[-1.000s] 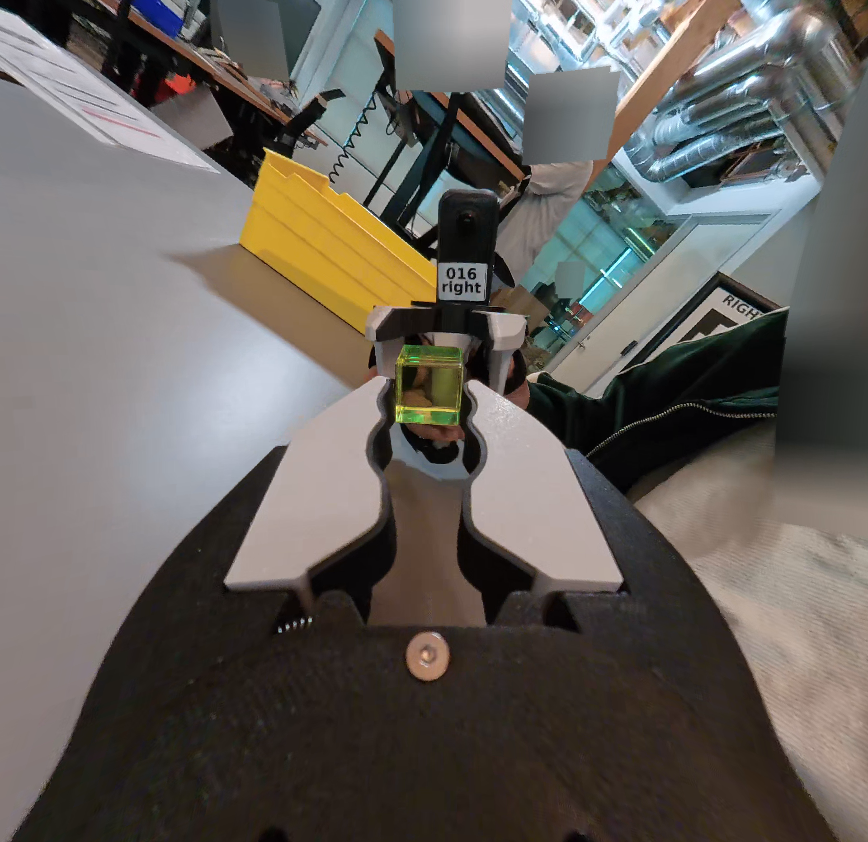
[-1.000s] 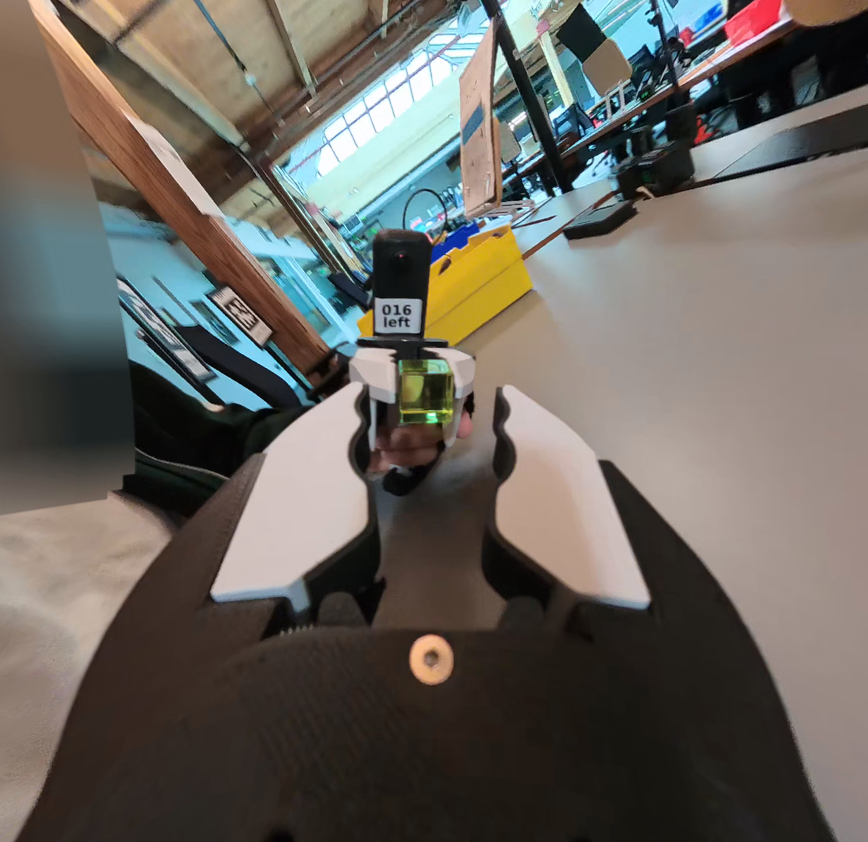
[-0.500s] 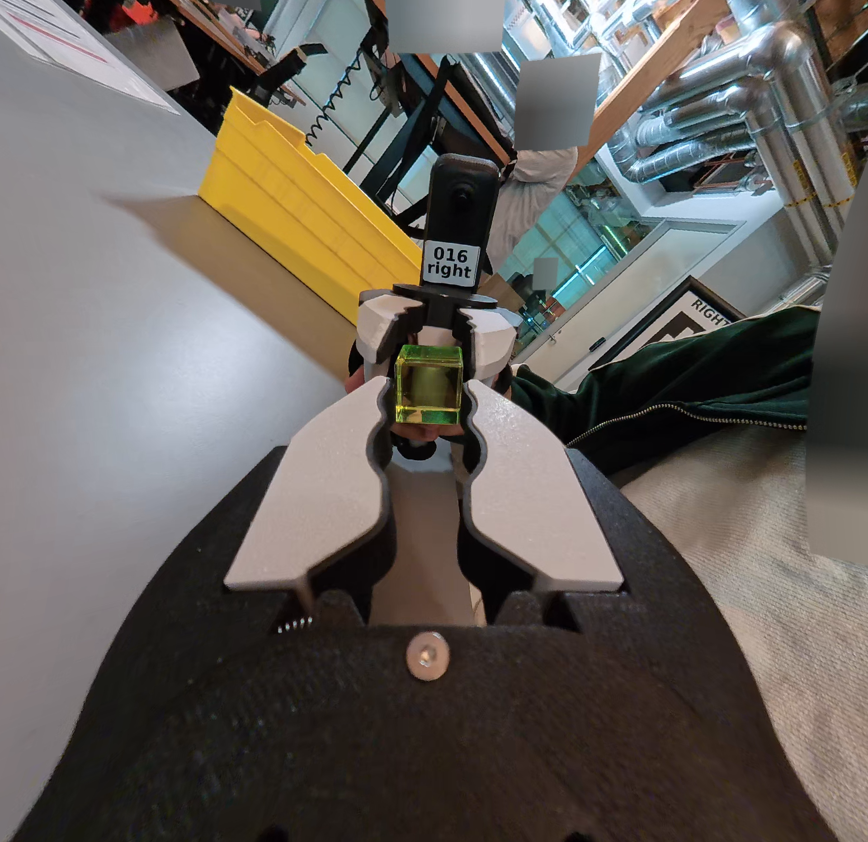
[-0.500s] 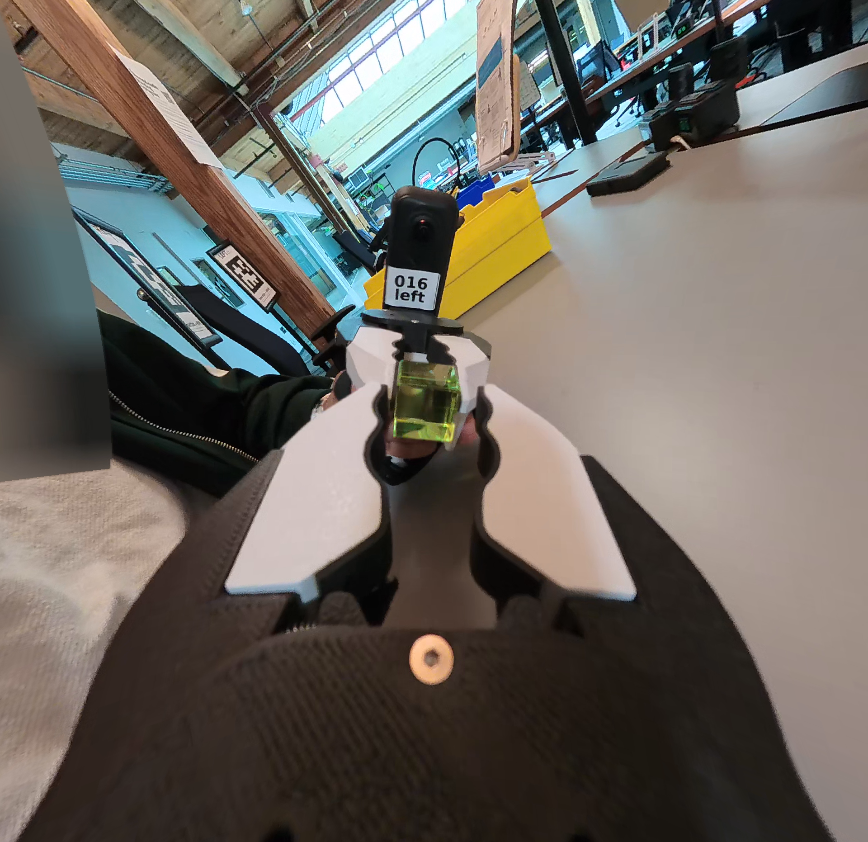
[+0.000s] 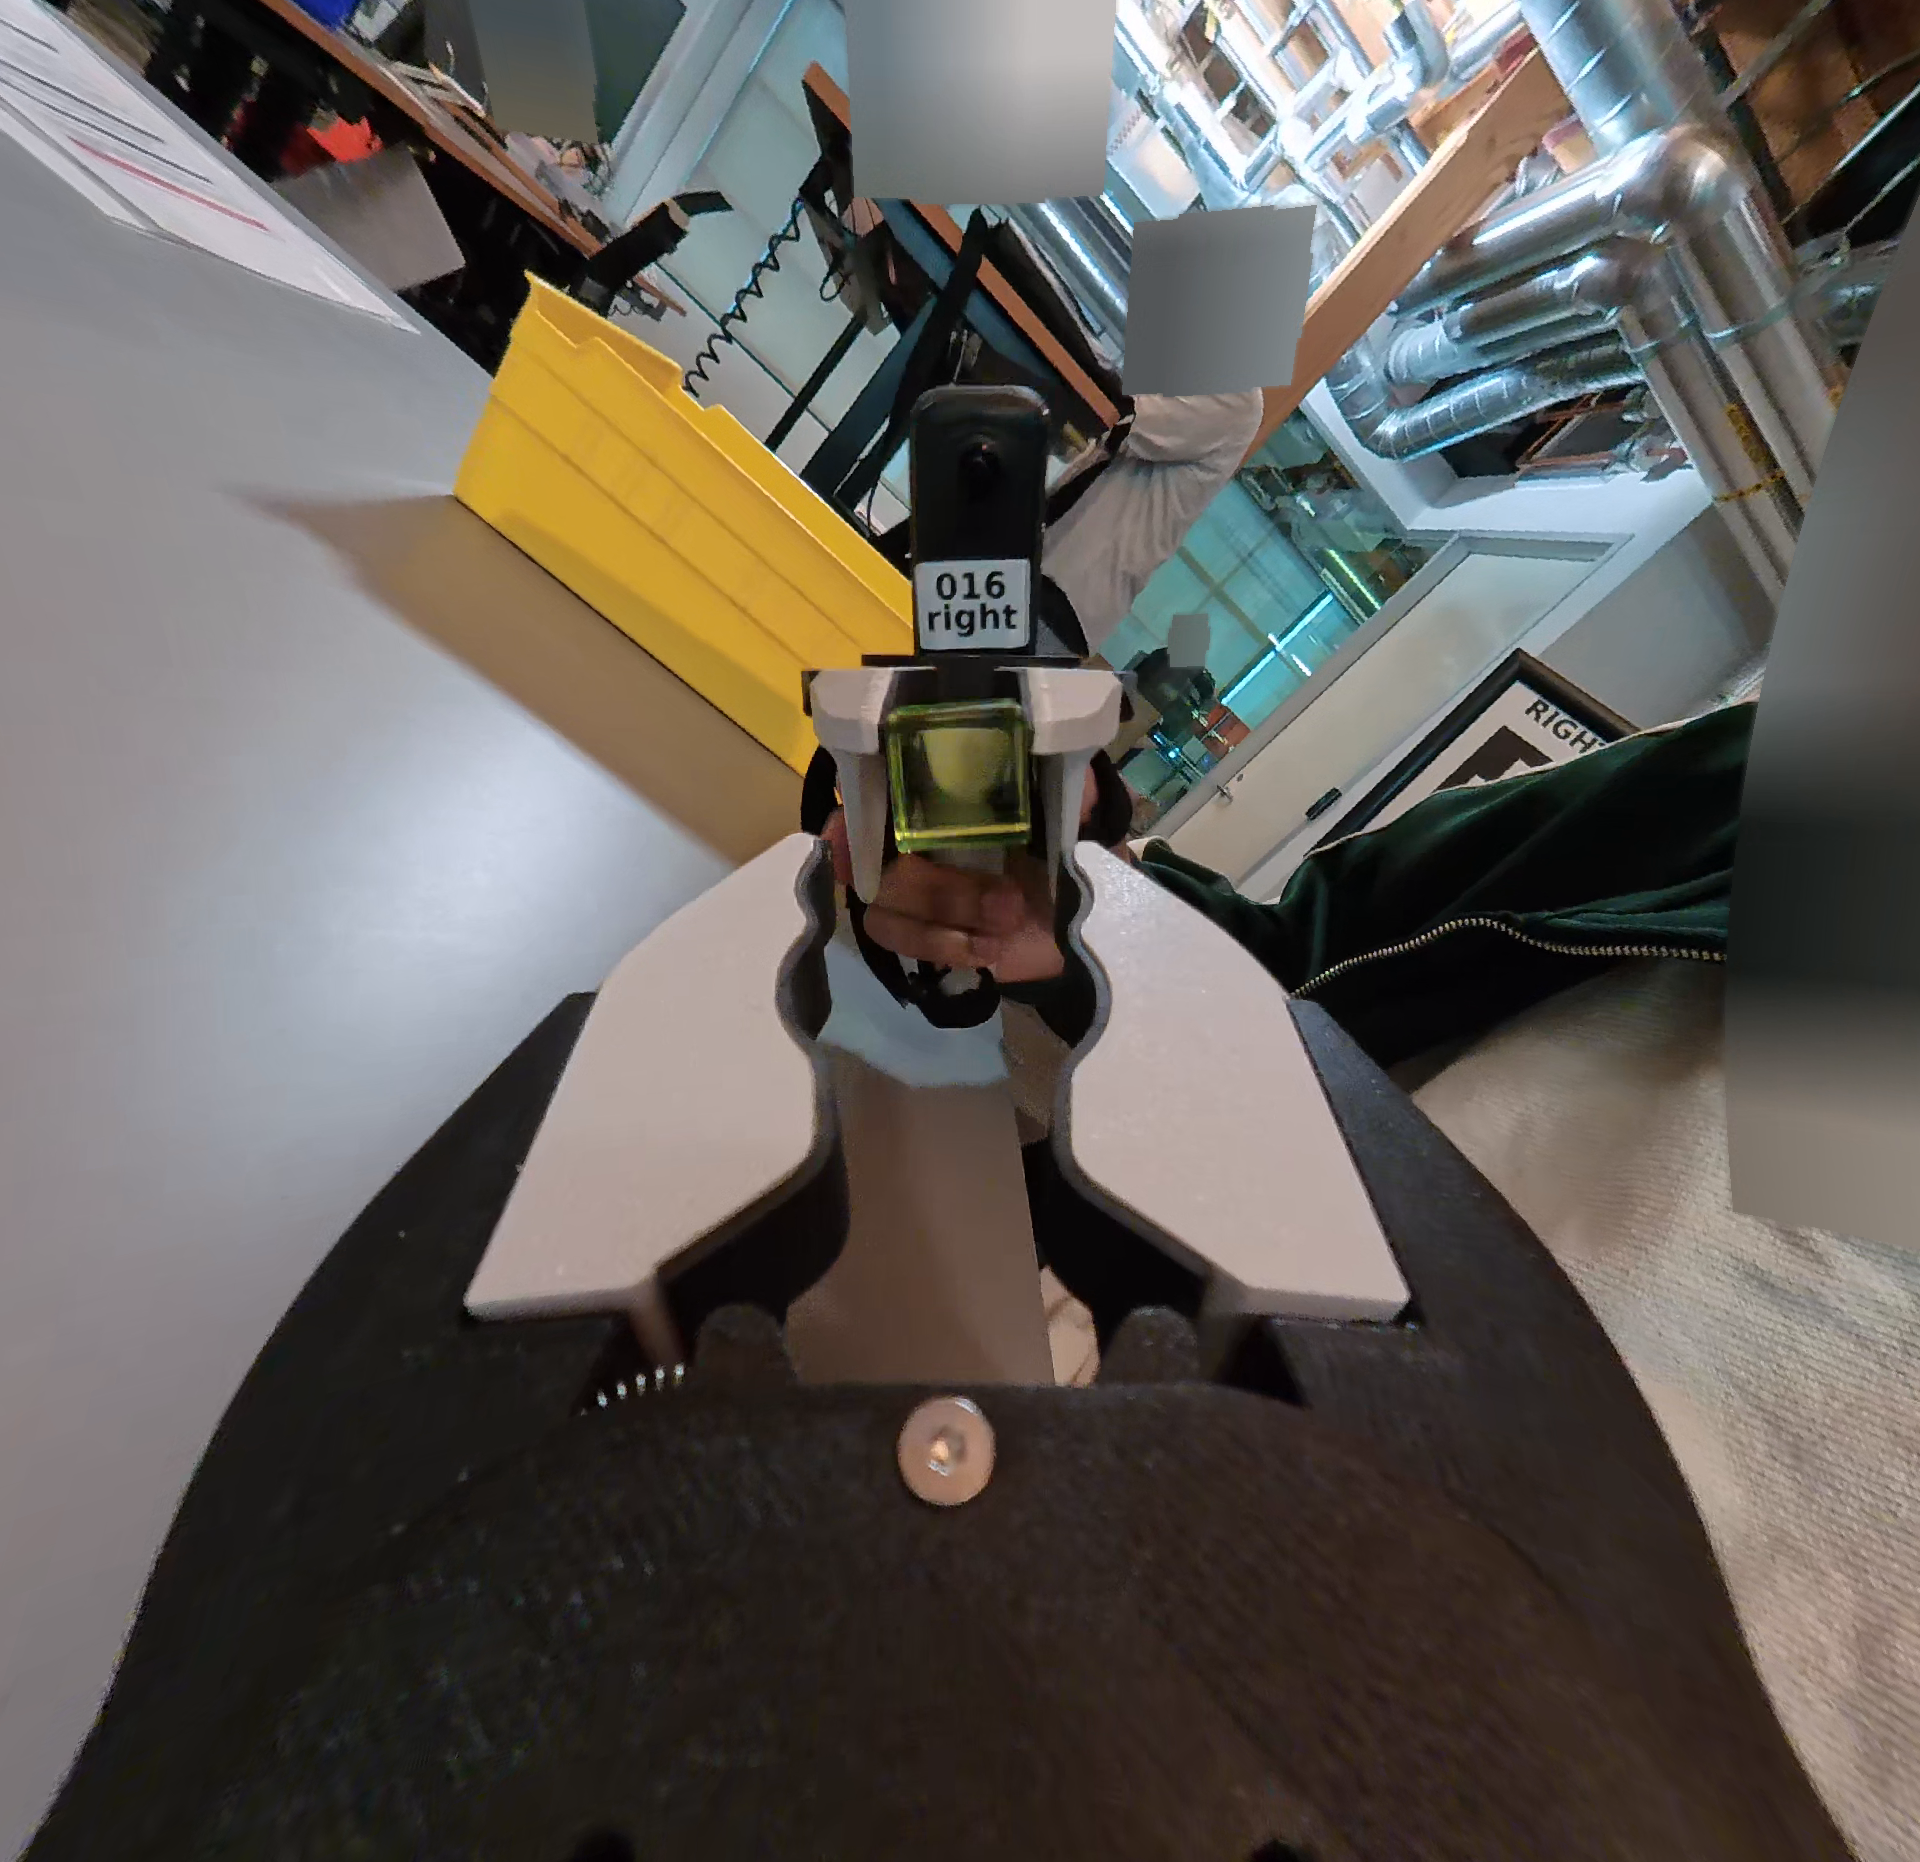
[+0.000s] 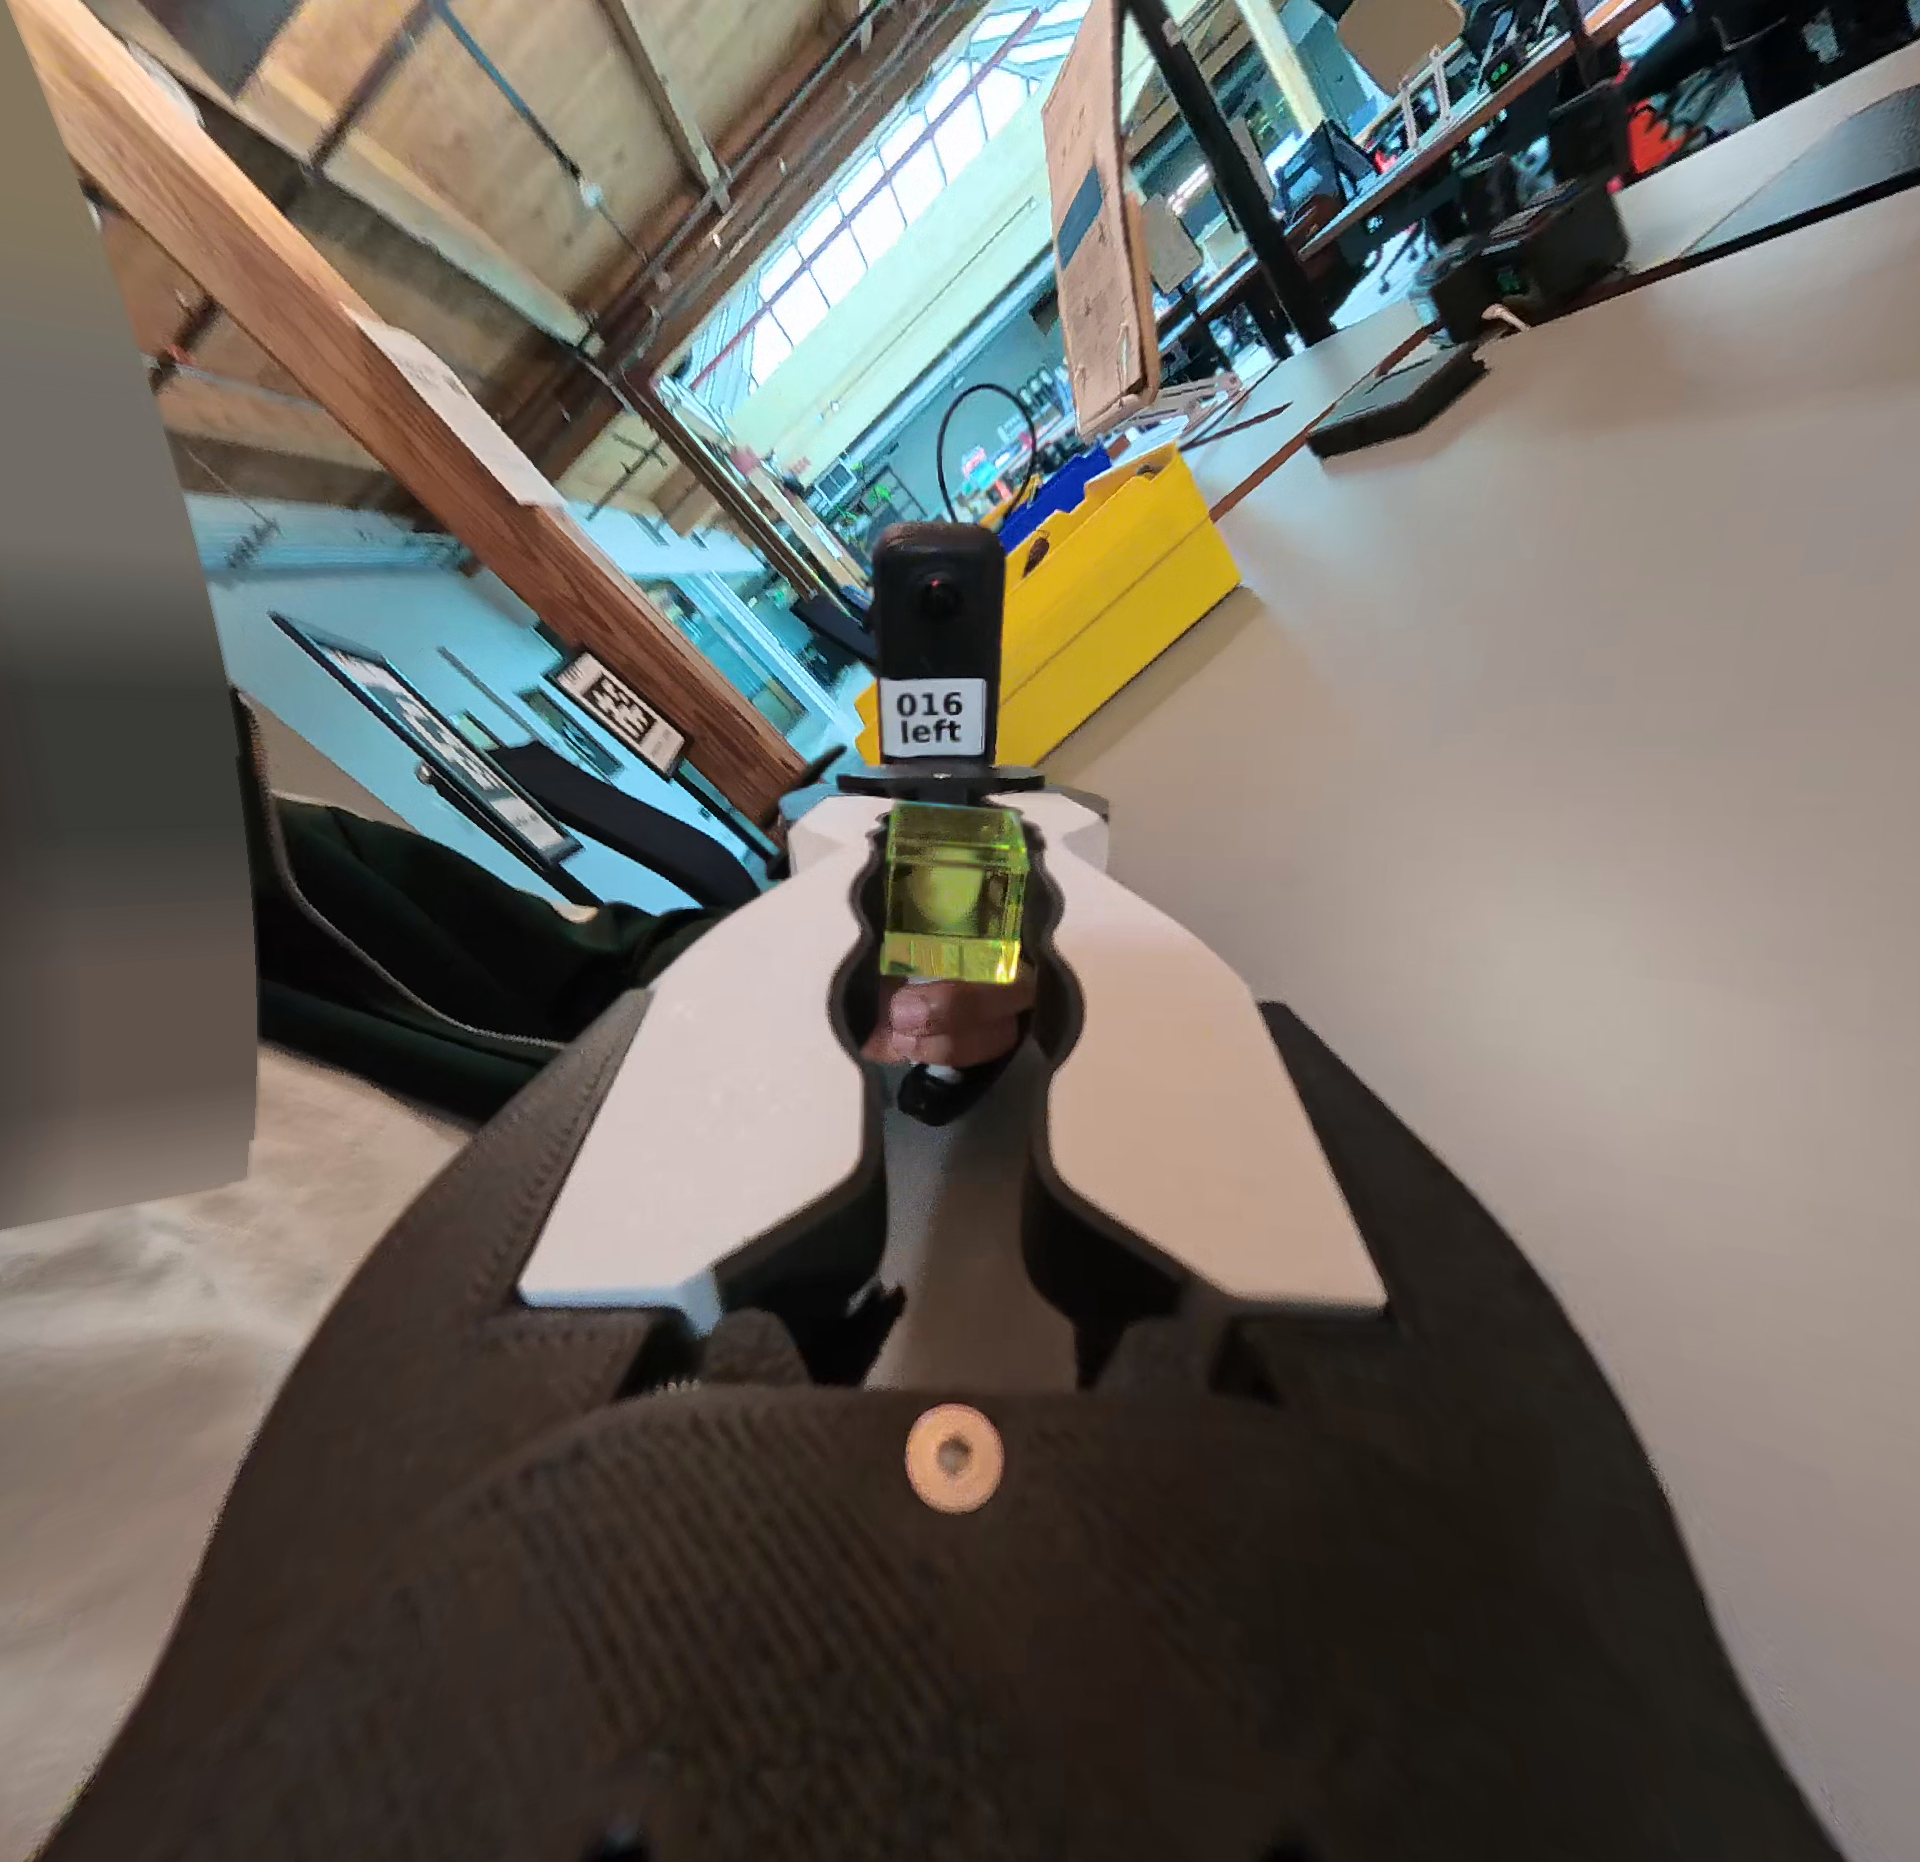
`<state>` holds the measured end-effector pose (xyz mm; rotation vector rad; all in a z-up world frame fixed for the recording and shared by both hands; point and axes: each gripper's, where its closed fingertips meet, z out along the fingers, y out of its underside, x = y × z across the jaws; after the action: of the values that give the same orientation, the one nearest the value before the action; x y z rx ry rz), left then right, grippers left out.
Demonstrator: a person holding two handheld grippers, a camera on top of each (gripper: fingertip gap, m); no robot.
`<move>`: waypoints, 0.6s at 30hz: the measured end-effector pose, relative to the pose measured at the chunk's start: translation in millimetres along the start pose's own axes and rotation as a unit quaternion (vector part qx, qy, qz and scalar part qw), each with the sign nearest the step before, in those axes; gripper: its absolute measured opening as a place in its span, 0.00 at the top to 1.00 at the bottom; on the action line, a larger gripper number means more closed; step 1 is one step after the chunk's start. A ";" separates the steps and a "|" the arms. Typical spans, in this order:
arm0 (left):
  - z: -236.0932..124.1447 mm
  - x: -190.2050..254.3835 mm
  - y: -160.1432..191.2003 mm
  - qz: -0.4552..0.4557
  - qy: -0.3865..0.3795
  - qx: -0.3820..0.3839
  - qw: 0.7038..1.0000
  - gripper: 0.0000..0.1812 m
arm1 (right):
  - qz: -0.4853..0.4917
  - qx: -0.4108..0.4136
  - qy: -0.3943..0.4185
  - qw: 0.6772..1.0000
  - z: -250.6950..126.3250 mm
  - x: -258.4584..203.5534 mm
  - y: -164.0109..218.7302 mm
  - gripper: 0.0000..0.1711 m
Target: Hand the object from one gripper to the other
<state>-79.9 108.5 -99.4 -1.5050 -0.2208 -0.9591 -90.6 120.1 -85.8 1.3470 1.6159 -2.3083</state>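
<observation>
Mid-handover, our right gripper (image 6: 951, 903) fingers clamp the translucent yellow-green plastic cube (image 6: 951, 903), our left gripper (image 5: 940, 903) fingers stand wide; next, withdraw left.

A clear yellow-green cube (image 6: 954, 903), white tongs (image 6: 951, 939), a yellow bin (image 5: 665, 524), a grey table (image 5: 260, 773).
</observation>
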 end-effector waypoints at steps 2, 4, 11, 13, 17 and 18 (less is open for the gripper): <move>-1.4 -1.6 -1.5 0.001 -0.003 0.002 1.000 0.79 | 0.029 0.013 -0.003 1.000 -4.9 4.7 -3.8 0.85; -2.2 -2.2 -2.5 -0.001 -0.002 0.005 1.000 0.79 | 0.043 0.025 -0.012 0.999 -7.4 4.4 -7.9 0.85; -1.4 -0.3 -0.6 -0.012 0.010 -0.001 1.000 0.82 | 0.038 0.011 -0.012 0.999 -5.1 3.4 -3.9 0.85; -2.0 0.8 -0.9 -0.021 0.017 -0.002 1.000 0.84 | 0.029 0.005 -0.007 1.000 -4.8 3.7 -2.9 0.85; -3.6 0.3 2.1 -0.053 0.030 -0.015 0.998 0.87 | 0.007 0.003 -0.002 1.000 -4.2 1.7 -3.1 0.85; -3.2 1.1 5.3 -0.084 0.046 -0.025 0.995 0.87 | -0.010 0.002 0.001 1.000 -4.0 1.1 -3.3 0.85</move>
<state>-77.1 104.1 -103.0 -1.5021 -0.2616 -1.1719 -90.3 125.2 -84.4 1.3412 1.6358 -2.3225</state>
